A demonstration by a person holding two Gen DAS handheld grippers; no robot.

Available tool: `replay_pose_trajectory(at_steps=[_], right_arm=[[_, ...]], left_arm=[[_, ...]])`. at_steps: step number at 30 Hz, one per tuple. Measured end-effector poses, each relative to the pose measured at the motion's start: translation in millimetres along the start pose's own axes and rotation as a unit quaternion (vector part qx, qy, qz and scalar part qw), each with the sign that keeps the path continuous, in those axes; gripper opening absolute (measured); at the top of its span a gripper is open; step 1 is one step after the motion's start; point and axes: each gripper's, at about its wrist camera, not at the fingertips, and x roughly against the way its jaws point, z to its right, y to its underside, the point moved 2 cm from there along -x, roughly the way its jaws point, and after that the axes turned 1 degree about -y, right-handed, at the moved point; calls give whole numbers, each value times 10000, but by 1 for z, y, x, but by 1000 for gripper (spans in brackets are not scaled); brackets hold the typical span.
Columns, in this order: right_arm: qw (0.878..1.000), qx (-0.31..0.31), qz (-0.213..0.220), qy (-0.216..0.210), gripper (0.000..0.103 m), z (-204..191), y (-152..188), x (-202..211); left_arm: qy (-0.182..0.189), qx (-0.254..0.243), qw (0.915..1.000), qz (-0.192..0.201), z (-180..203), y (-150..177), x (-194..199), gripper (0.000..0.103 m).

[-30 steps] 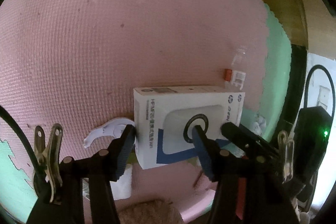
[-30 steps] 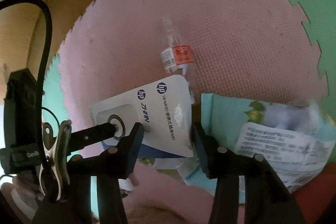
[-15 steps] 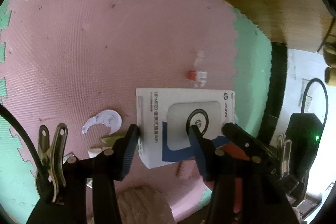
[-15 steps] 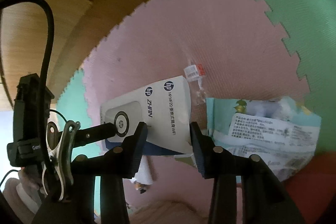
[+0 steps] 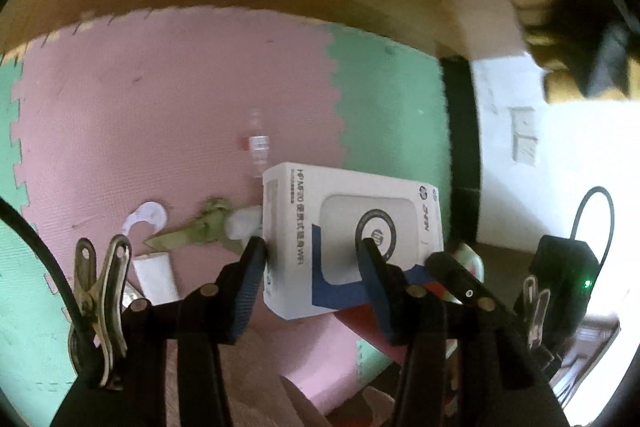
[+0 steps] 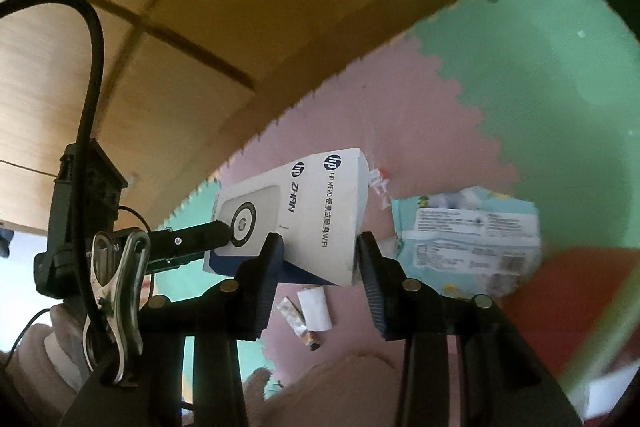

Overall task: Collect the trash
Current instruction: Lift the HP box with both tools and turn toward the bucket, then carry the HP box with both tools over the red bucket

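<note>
Both my left tool and right tool clamp the white HP box. It hangs above the pink foam mat.

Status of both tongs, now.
Left tongs: closed on the white HP box.
Right tongs: closed on the same box, at its other end.

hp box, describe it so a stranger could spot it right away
Above the pink and green foam floor mat, find the two grippers: the white HP box is lifted between them. Unlike the scraps on the mat, it is a rigid carton with a blue corner and ringed logo.
</note>
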Motion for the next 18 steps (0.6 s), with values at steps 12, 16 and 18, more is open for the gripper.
replay_pose_trajectory(at_steps=[12,16,18], right_arm=[[9890,-751,1252,217,41,25,60,139],[9806,-1184,1518,355,41,47,91,165],[9749,-1406,1671,433,41,58,105,178]], left_arm=[[393,-1372,9890,-392,126,37,4,46],[431,-1805,9797,-755,160,55,-21,46],[442,-2085,9730,-888,181,66,-32,45]])
